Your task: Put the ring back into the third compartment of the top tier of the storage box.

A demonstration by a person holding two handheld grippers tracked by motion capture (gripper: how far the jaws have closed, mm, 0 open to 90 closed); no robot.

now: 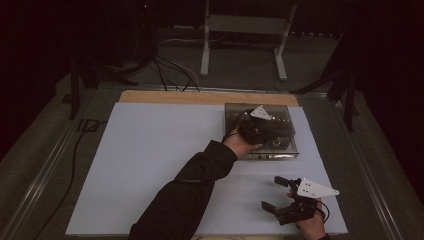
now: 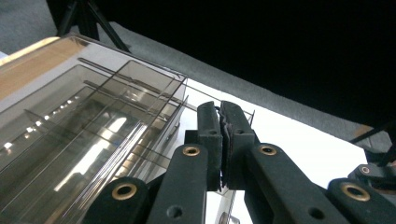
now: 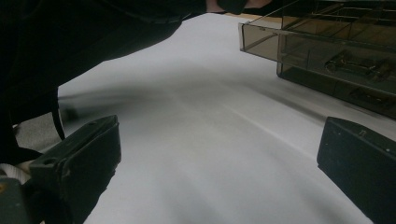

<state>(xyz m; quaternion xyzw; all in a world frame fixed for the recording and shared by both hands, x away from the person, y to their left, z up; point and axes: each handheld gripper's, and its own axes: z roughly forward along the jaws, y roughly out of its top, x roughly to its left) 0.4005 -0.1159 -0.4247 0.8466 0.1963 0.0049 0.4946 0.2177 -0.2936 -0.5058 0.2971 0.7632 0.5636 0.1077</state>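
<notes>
The worktop point(image 1: 150, 165) is covered by a white sheet, and at its far right sits a smoky see-through drawer box point(image 1: 287, 150), its near face turned toward the person. The left arm in a dark sleeve point(image 1: 195, 185) reaches across to it, and the left tongs point(image 1: 256, 131) hover over the top of the box; in the left gripper view the box point(image 2: 93, 135) lies just beside and below them, with its thin dividers and a drawer front showing. Those tongs point(image 2: 223, 140) are pressed fully together, and I see nothing caught between them — at most a sliver of their own padding. The right tongs point(image 1: 272, 192) rest near the front right edge of the sheet, well apart from the box, with their jaws spread wide and holding nothing. To my eye the step in hand is getting at a drawer, so the closed tips want to meet the drawer front or its pull squarely, not the clear wall beside it. A slow, level push or hook seems wise — the box looks light and could slide. The free tongs could steady its near corner point(image 3: 247, 37).
</notes>
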